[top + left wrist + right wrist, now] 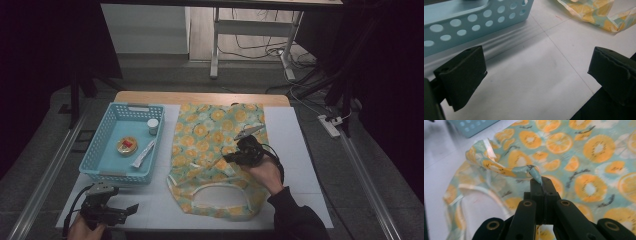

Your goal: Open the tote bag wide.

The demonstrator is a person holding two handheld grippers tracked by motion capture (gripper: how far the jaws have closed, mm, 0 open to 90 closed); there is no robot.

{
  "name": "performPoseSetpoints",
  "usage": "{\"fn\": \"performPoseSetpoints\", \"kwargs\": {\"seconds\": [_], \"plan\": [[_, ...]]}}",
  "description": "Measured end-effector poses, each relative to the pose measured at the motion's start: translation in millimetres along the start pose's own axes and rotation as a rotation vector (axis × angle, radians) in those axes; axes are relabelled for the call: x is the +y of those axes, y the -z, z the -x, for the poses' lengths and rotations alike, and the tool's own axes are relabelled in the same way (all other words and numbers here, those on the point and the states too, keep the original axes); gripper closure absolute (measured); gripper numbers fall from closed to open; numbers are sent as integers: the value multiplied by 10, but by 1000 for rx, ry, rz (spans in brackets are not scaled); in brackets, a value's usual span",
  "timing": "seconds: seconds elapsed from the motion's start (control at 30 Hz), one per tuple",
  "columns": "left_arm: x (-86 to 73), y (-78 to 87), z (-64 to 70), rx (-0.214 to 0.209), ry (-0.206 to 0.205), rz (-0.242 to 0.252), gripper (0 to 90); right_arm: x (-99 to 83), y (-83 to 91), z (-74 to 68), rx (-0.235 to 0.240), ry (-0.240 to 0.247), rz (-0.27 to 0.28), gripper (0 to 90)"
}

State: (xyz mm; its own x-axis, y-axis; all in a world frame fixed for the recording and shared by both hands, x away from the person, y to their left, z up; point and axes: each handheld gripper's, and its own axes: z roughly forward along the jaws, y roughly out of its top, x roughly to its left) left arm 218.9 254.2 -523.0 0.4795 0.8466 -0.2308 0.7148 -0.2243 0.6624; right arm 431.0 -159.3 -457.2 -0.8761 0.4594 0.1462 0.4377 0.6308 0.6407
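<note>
My right tool (pixel 541 182) is pinched shut on a fold of the orange-slice print garment (pixel 220 150), which lies flat mid-tabletop (pixel 300 150). I judge the fabric light, limp and a bit slippery, so hems or the binding at the opening (pixel 220 196) grip best. My left tool (pixel 131 209) rests wide open near the front edge. The blue basket (pixel 100 145) sits close beside the cloth and could snag it.
</note>
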Motion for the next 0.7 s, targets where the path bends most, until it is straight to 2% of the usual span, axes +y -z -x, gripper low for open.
{"fn": "performPoseSetpoints", "kwargs": {"seconds": [0.3,0.47,0.7], "plan": [[1,-3,0,2,-2,-1,14,165,-60,291,-49,-10,19,894],[1,-4,1,1,0,-2,14,225,-94,408,-57,-21,36,894],[1,-4,-1,0,-2,-2,15,313,-245,571,-101,-11,31,894]]}}
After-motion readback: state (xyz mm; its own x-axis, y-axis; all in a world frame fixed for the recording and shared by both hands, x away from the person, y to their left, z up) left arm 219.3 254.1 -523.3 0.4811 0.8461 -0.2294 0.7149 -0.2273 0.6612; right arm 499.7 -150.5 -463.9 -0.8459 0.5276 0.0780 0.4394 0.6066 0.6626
